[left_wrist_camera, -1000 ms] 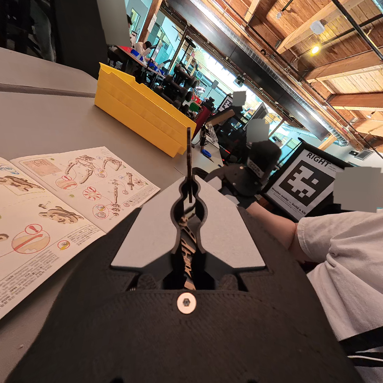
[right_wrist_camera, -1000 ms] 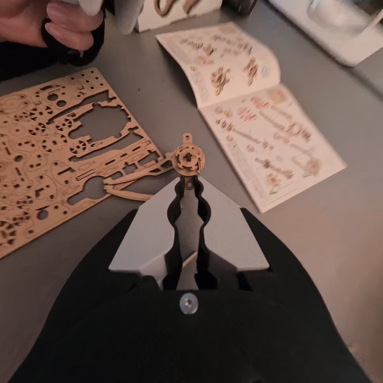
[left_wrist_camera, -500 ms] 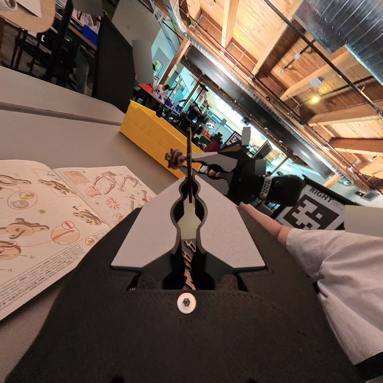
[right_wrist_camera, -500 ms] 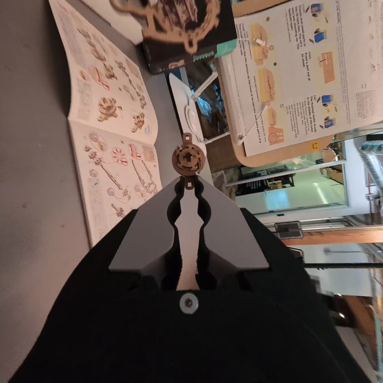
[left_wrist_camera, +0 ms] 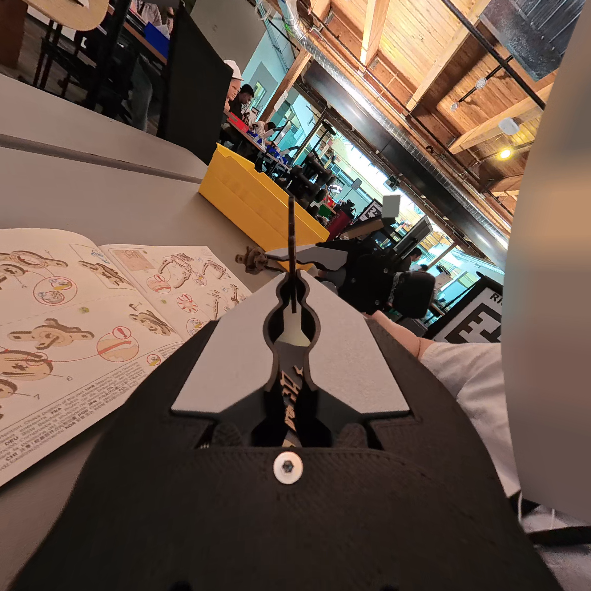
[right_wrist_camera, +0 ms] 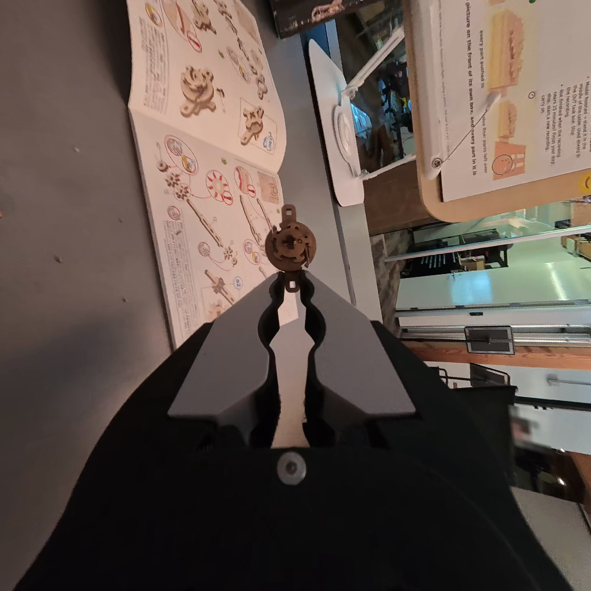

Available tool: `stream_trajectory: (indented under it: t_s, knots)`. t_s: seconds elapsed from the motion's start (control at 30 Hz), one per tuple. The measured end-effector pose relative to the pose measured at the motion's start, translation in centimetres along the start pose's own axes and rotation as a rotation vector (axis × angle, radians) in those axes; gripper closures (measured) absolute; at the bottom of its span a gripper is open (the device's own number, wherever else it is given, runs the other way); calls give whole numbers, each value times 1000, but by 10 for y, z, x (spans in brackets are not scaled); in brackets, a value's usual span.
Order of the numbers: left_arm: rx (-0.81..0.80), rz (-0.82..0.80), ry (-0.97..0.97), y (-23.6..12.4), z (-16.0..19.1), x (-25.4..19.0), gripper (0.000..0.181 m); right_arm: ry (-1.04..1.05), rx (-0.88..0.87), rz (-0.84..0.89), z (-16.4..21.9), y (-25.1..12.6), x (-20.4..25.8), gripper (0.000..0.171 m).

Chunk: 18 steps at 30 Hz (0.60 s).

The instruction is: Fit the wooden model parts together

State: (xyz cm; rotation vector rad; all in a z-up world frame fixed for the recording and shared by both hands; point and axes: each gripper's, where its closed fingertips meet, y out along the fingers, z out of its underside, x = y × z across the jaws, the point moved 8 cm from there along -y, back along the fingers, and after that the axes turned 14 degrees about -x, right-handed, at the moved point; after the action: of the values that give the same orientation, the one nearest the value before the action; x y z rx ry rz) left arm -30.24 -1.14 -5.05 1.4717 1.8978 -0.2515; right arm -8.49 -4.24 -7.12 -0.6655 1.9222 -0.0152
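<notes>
My left gripper is shut on a thin flat wooden part, seen edge-on and standing up from the fingertips. My right gripper is shut on the lower tab of a small round wooden gear assembly and holds it in the air. In the left wrist view the right gripper reaches in from the right just beyond the flat part, with the gear assembly at its tip, a little left of the flat part.
An open instruction booklet lies on the grey table; it also shows in the right wrist view. A yellow bin stands behind. A white lamp base and a board with instruction sheets are at the right. A person's sleeve is at the right.
The right gripper has lifted the gear assembly off the table, rolled onto its side and carried it up beside the flat part. The left gripper has tilted slightly, still shut.
</notes>
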Motion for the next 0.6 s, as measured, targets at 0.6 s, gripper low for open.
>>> stream_trajectory:
  t_s: [0.6]
  knots:
    - [-21, -15, -46, -4, -2, 5, 181, -19, 196, 87, 59, -20, -39, 163]
